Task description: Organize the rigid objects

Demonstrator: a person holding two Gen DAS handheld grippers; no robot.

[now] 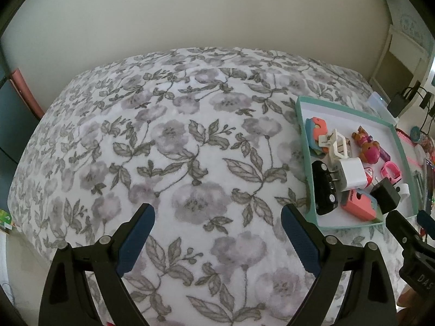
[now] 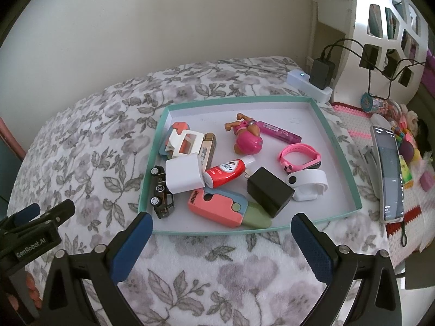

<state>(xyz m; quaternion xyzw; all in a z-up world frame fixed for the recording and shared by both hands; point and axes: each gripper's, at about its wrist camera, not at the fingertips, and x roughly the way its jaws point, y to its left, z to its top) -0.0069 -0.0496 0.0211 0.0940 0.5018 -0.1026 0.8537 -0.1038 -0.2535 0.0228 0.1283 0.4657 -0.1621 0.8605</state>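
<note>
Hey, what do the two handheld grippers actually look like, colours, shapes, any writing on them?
Both the left gripper and right gripper are black plastic frames with triangular cutouts and silver rivets. Each has two tapered fingers faced with textured blue pads. White "GenRobot.AI" lettering marks the left gripper's body. No cables or sleeves show.

A teal-rimmed tray (image 2: 344,146) on the floral bedspread holds jumbled chargers (image 2: 185,174), toys (image 2: 246,135) and wristbands (image 2: 299,157).

Floral bedspread (image 1: 174,141) against plain cream wall (image 1: 190,13); white lattice shelf (image 2: 386,16) right.
</note>
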